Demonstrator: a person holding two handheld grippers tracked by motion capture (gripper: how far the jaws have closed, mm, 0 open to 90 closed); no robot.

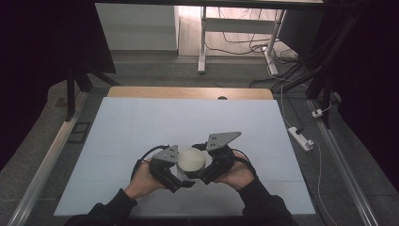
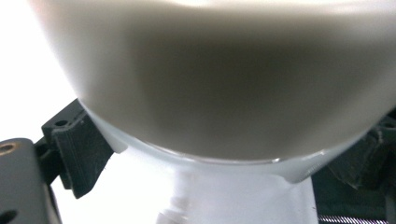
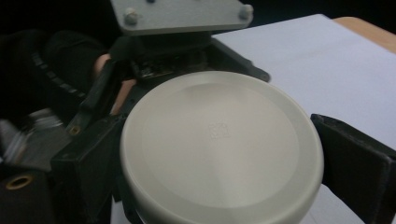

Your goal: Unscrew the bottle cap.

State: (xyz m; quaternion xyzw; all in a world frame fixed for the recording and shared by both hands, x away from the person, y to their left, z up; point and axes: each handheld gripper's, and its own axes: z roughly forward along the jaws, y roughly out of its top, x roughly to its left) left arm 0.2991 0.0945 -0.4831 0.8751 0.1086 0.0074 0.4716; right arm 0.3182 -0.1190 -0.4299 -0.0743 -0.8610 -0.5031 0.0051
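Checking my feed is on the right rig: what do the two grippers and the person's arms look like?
Both grippers are black and blocky. The left gripper and right gripper each carry a grey three-cornered plate with small dark holes on top. A black cable loops from each back toward the hand. The jaws are thick, square-ended black blocks. The person wears dark long sleeves down to the wrists.

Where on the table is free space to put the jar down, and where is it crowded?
The white mat is bare from the grippers to the wooden table edge, also left and right. It is crowded near the front edge, where left gripper and right gripper flank the white-lidded jar.
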